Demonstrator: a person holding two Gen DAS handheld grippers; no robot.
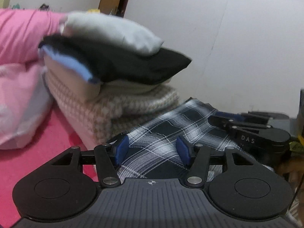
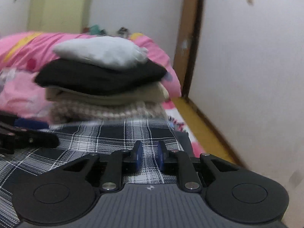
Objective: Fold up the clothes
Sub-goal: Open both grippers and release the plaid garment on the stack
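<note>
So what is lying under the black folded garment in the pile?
Under the black garment lies a cream piece, then a beige checked knit. Anything deeper, and the bed under the pile, is covered.

The plaid shirt (image 2: 106, 138) is thin woven cloth, smooth and matt. Behind it, at the bottom of the stack, the houndstooth sweater (image 1: 121, 110) looks thick and rough, a knitted cloth. Above that sweater the black garment (image 2: 100, 76) is soft and matt. The left hand-held gripper (image 1: 151, 150) has matt black plastic, blue rubbery pads (image 1: 121, 148) and shiny metal rivets (image 1: 110, 180).
</note>
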